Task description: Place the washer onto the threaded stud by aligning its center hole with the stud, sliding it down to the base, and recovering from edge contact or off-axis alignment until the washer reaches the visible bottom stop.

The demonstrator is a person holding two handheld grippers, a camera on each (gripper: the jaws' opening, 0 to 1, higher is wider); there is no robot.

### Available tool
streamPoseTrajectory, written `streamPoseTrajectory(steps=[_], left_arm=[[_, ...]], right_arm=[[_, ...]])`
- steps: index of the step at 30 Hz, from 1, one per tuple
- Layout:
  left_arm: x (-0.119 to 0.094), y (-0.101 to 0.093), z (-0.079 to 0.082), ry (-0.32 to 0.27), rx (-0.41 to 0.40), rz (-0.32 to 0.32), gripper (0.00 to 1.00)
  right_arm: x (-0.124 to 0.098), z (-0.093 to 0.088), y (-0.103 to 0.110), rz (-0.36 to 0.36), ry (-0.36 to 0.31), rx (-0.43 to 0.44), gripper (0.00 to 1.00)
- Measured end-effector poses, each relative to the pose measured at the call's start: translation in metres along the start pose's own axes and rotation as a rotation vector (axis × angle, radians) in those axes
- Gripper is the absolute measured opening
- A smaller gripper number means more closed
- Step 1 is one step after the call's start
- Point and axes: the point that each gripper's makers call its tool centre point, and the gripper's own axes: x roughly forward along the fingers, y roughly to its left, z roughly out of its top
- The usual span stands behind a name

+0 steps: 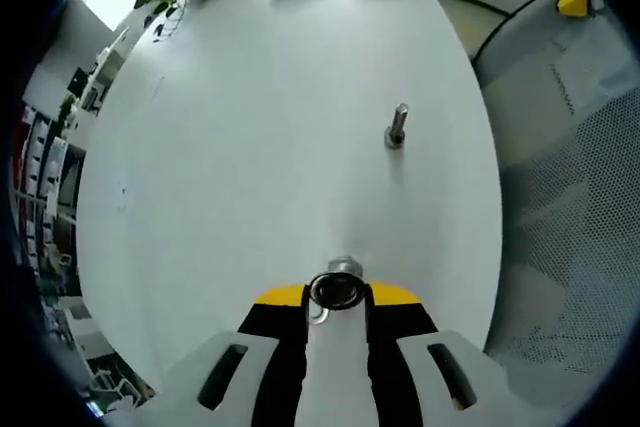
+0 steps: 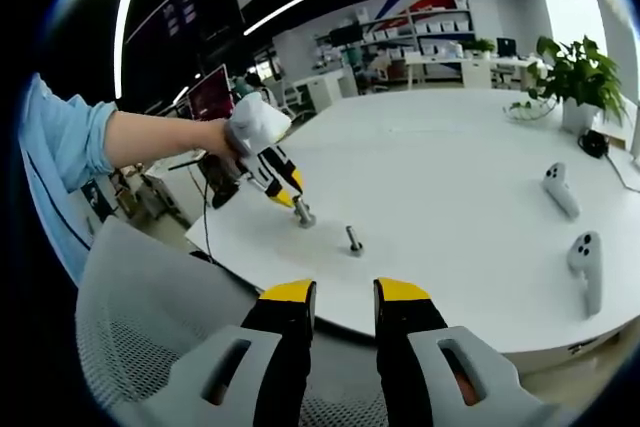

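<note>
The left gripper [image 1: 338, 299] pinches the washer [image 1: 337, 290] in its jaws above the white desk [image 1: 250, 147] — well short of the upright threaded stud [image 1: 397, 127]; the right gripper [image 2: 345, 299] hangs with jaws spread.

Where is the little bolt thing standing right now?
The threaded stud stands upright on the white table, ahead and right of the left gripper that holds the washer.

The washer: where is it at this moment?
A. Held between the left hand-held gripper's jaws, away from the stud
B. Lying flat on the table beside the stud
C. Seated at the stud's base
A: the washer sits clamped in the left hand-held gripper, while the stud stands apart on the table.
</note>
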Motion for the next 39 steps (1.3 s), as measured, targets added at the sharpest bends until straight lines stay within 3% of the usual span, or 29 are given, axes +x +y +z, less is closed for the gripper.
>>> streamPoseTrajectory(steps=[7, 16, 19, 26, 29, 30, 34, 39], left_arm=[[0.001, 0.001, 0.000, 0.018, 0.003, -0.014, 0.20], [0.010, -0.003, 0.002, 0.162, 0.109, -0.057, 0.20], [0.018, -0.004, 0.001, 0.180, 0.116, -0.065, 0.19], [0.030, -0.005, 0.000, 0.182, 0.105, -0.078, 0.18], [0.031, -0.008, 0.009, 0.144, 0.080, -0.108, 0.00], [0.035, -0.008, 0.007, 0.163, 0.058, -0.101, 0.00], [0.041, -0.005, -0.003, 0.185, 0.099, -0.090, 0.00], [0.036, -0.004, -0.003, 0.141, 0.051, -0.088, 0.00]], right_arm=[[0.000, 0.000, 0.000, 0.002, 0.000, 0.000, 0.26], [0.000, 0.000, 0.000, 0.003, 0.000, 0.000, 0.26], [0.000, 0.000, 0.000, 0.002, -0.001, 0.000, 0.26], [0.000, 0.001, -0.001, -0.001, -0.006, 0.005, 0.26], [0.000, 0.000, -0.001, 0.000, -0.005, 0.006, 0.26], [0.000, 0.000, -0.001, 0.000, -0.005, 0.006, 0.26], [0.000, 0.000, -0.001, -0.001, -0.004, 0.008, 0.26], [0.000, 0.000, -0.001, 0.001, -0.004, 0.007, 0.26]])
